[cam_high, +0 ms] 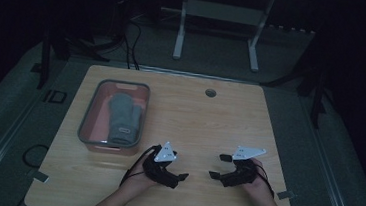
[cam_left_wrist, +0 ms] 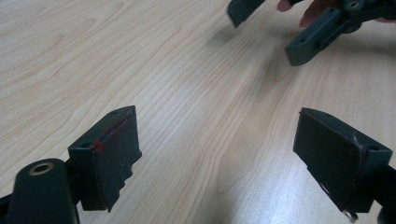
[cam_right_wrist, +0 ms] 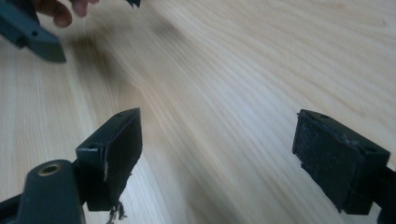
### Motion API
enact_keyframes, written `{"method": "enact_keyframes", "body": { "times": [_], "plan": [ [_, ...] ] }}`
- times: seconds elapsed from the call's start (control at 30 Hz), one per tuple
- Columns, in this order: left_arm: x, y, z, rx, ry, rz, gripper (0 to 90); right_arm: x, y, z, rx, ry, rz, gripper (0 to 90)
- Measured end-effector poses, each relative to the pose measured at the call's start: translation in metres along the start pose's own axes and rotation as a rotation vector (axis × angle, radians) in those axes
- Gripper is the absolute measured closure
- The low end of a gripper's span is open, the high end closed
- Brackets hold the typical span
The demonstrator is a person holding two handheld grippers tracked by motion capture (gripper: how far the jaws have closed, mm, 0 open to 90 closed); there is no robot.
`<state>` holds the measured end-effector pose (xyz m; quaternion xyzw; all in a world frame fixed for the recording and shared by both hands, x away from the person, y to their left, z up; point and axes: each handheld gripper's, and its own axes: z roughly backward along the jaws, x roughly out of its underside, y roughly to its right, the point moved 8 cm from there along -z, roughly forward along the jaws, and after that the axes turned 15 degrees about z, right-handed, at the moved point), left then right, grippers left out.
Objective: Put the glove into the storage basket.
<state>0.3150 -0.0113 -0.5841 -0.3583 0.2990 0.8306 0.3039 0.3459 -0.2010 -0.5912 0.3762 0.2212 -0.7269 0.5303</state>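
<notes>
1. Light wood-grain tabletop (cam_high: 209,120) under both your grippers; nothing sits between them.
2. Your left gripper (cam_high: 177,175) is low over the near edge of the table, jaws spread wide apart with bare wood in the gap. Same in the left gripper view (cam_left_wrist: 215,154).
3. Your right gripper (cam_high: 218,166) faces it from the right, near but not touching. Jaws also wide apart, nothing clamped; confirmed in the right gripper view (cam_right_wrist: 215,154).
4. The grey mitten (cam_high: 122,118) lies inside the grey-rimmed pink bin (cam_high: 84,124) at the table's left, just beyond your left gripper, untouched.
5. Grommet hole (cam_high: 210,92) is at the far edge.
</notes>
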Motion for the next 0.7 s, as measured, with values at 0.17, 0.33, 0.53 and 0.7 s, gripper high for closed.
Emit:
{"method": "enact_keyframes", "body": {
  "times": [0.17, 0.33, 0.53, 0.7],
  "plan": [
    [0.007, 0.002, -0.001, -0.002, 0.004, 0.001, 14.9, 0.018, -0.002, 0.011, 0.002, -0.015, 0.016, 14.0],
    [0.014, 0.004, -0.002, -0.001, 0.007, 0.0, 14.9, 0.037, -0.001, 0.023, 0.027, -0.028, 0.006, 13.9],
    [0.02, 0.004, -0.001, -0.001, 0.002, -0.01, 14.9, 0.051, 0.001, 0.037, 0.064, -0.016, -0.02, 14.2],
    [0.022, 0.003, -0.001, 0.001, 0.005, -0.005, 14.9, 0.053, 0.002, 0.038, 0.069, -0.017, -0.028, 14.2]
  ]
}}
